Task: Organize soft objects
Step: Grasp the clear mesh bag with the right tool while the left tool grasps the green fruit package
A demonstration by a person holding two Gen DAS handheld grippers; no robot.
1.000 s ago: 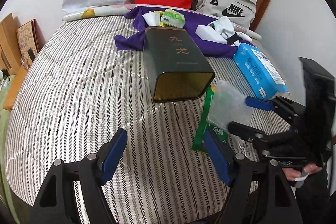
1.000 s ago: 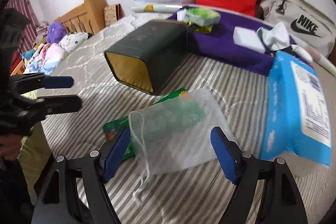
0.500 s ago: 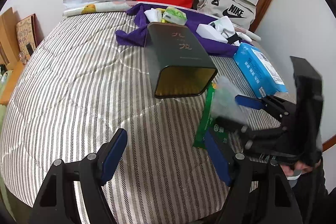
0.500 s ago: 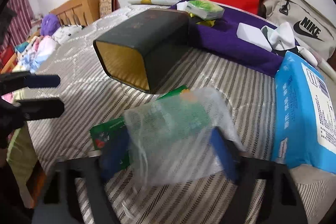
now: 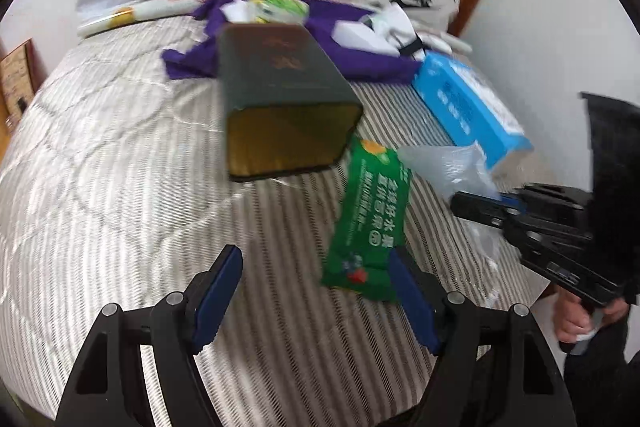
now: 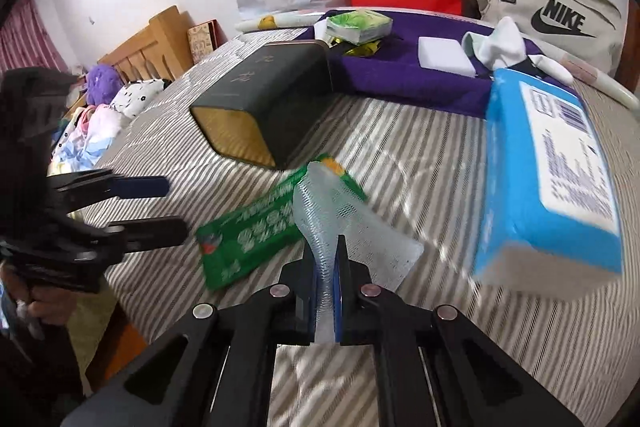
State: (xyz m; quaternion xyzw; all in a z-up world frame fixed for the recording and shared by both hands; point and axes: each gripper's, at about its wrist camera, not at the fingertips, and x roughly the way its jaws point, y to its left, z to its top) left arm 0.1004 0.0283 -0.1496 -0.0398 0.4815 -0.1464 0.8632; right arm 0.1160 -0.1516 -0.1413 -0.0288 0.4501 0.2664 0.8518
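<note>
The mesh bag (image 6: 352, 227), a pale translucent net pouch, sits pinched between the closed fingers of the right gripper (image 6: 329, 269), bunched into a ridge where the jaws squeeze it and fanning loose toward the green packet (image 6: 256, 231) it partly overlaps. It looks nearly weightless and wholly limp, so it should fold wherever it is held; a bite on a gathered fold or the hem seems safer than on a single layer, which could slide out or snag. The green packet is a flat, glossy foil pouch, likely slippery and lightly crinkly, lying on the striped quilt of the bed (image 5: 120, 187) towards its right edge. Just beyond stands a stiff dark tin (image 5: 280, 99), on its side, its open gold-lined mouth facing the grippers. Nearer the right edge lies a soft blue tissue pack (image 6: 552, 167), and a purple cloth (image 6: 400, 83) spreads along the far edge with small items on it. The left gripper (image 5: 316, 295) hangs spread wide and empty over the quilt, its right finger just beside the packet's near end.
</note>
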